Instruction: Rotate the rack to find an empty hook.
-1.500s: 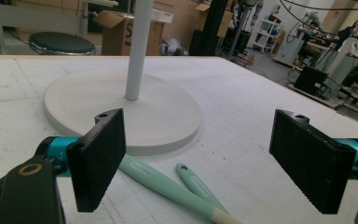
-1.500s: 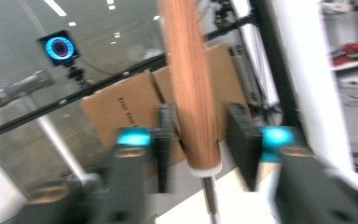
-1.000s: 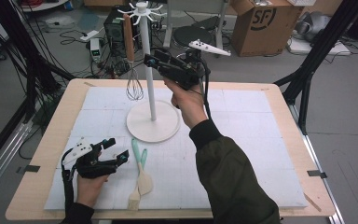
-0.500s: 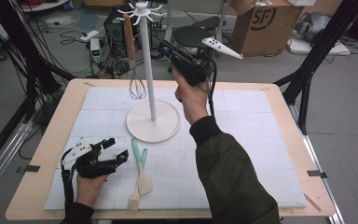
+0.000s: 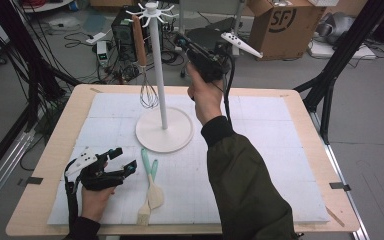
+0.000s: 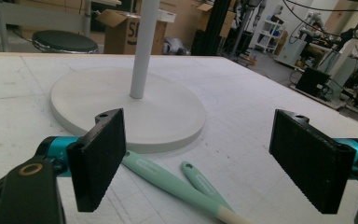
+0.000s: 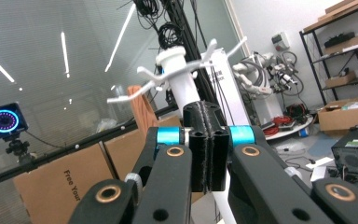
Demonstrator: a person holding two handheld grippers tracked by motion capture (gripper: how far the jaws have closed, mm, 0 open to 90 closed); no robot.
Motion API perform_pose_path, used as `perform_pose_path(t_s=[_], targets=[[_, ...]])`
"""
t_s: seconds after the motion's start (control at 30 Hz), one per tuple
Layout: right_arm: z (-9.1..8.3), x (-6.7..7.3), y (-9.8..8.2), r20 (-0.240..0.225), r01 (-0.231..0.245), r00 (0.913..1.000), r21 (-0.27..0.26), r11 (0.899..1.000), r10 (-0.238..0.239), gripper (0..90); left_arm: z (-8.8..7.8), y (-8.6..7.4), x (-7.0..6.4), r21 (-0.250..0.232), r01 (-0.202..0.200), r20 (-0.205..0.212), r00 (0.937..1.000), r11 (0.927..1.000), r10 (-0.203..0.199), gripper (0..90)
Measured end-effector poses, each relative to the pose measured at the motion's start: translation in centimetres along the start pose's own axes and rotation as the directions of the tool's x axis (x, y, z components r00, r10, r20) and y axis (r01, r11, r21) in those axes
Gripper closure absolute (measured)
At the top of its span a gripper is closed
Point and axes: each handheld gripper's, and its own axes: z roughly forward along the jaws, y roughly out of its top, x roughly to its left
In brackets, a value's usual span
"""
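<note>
- Right gripper point(image 5: 182, 41) raised beside the top of the white rack point(image 5: 163, 131), near its hooks point(image 7: 168, 74). Its jaws have just been closing and now meet pad to pad with nothing between them, clear in the right gripper view.
- Left gripper point(image 5: 121, 160) rests low on the white mat point(image 5: 260, 150), jaws spread wide and empty. The left gripper view looks across the rack's round base to two mint-handled utensils point(image 6: 177, 184) lying just ahead of the pads.
- Whisk point(image 5: 147, 85) with a wooden handle hangs from a hook on the rack's left side, wire head down beside the pole and clear of the base.
- From above, the two utensils lie side by side on the mat just below the base: one is a brush point(image 5: 144, 192), the other a spatula point(image 5: 154, 187).
- Judged step: whisk is hung, the next utensil comes off the mat.
- To do it well: lower the open left jaws squarely over one mint handle, not both, since they lie nearly touching; nudge them apart first if needed.
- Grip near the hanging hole's end but leave the hole free for the hook.
- Keep the right gripper clear of the whisk so it does not swing off.
</note>
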Motion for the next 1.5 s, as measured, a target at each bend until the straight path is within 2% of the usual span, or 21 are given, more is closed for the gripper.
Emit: perform_pose_path(t_s=[0.37, 0.57, 0.93, 1.23, 1.5], targets=[[1.4, 1.0, 1.6, -0.007, -0.008, 0.9999, -0.029, 1.000, 0.008, 90.0, -0.1, 0.0, 0.1, 0.004, 0.002, -0.002, 1.0000, 1.0000, -0.002, 19.3], [1.7, 1.0, 1.3, -0.008, -0.044, 0.9990, -0.039, 0.998, 0.044, 90.0, -0.1, 0.0, 0.0, 0.002, 0.003, 0.002, 1.0000, 1.0000, -0.003, 20.1], [2.4, 1.8, 1.1, -0.021, -0.029, 0.9994, -0.031, 0.999, 0.029, 90.0, 0.0, 0.0, -0.1, 0.008, 0.000, 0.001, 1.0000, 1.0000, 0.000, 20.0], [3.3, 3.2, 0.8, -0.037, -0.019, 0.9991, -0.012, 1.000, 0.019, 90.0, 0.0, 0.0, -0.2, 0.009, 0.000, 0.005, 1.0000, 1.0000, 0.000, 20.0], [3.8, 3.4, 0.3, -0.030, -0.015, 0.9994, 0.000, 1.000, 0.015, 90.0, -0.2, -0.1, 0.0, 0.004, 0.006, -0.001, 1.0000, 1.0000, -0.006, 20.0]])
